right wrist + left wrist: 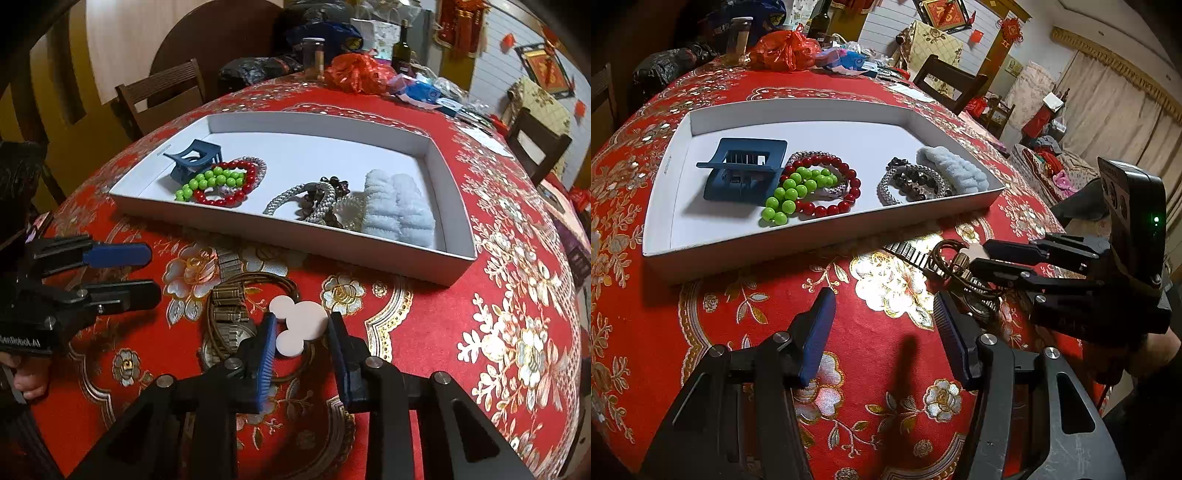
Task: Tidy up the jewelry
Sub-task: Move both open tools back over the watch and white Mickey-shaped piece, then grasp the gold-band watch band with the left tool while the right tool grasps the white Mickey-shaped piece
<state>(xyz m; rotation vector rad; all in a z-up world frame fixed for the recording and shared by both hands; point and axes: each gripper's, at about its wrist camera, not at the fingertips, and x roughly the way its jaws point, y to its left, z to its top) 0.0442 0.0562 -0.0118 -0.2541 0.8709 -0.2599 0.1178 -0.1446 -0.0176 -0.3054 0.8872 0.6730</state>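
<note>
Angling down over the bench (424,332), right gripper (301,338) fingers straddle the white pendant (301,321), barely touching; left gripper (884,321), at nine o'clock, gapes, holding nothing.

One white tray (456,258) sits on the bench (498,332). In it: one blue hair clip (744,173), one red bead bracelet (827,210), one green bead bracelet (792,194), one pale blue scrunchie (399,214). Outside it: one watch (229,314), one white mouse-shaped pendant (299,325). Two grippers (301,354) (882,332).
</note>
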